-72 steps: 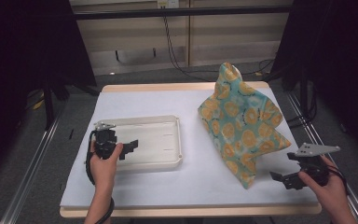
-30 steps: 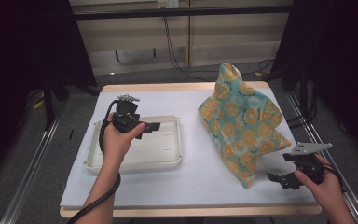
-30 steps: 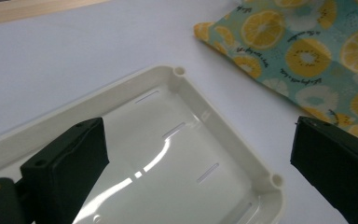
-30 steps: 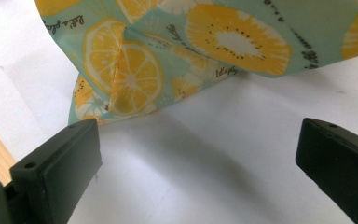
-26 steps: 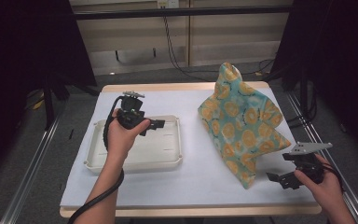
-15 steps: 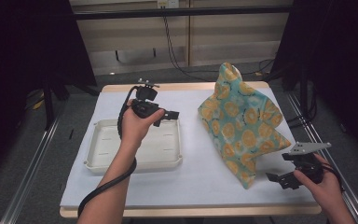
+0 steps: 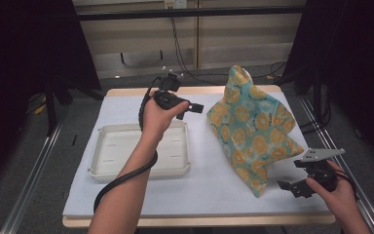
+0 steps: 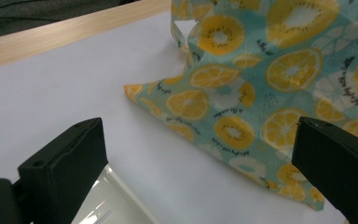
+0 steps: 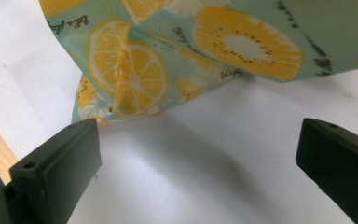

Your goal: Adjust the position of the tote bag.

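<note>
We took the tray (image 7: 126, 156) as our landmark. It lay on the left half of the desk (image 7: 209, 190), on the sheet (image 7: 121, 109) that covered the desk. Right of the tray, well apart from it, the cloth bag (image 7: 251, 129) stood on the same sheet, reaching from the far edge of the desk toward the near one. We held the left hand-held gripper (image 7: 195, 107) above the tray's far right corner, between tray and bag, its jaws wide apart. The right hand-held gripper (image 7: 292, 187) hung far right of the tray, just beside the bag's near corner, near the desk's front edge, jaws apart.
</note>
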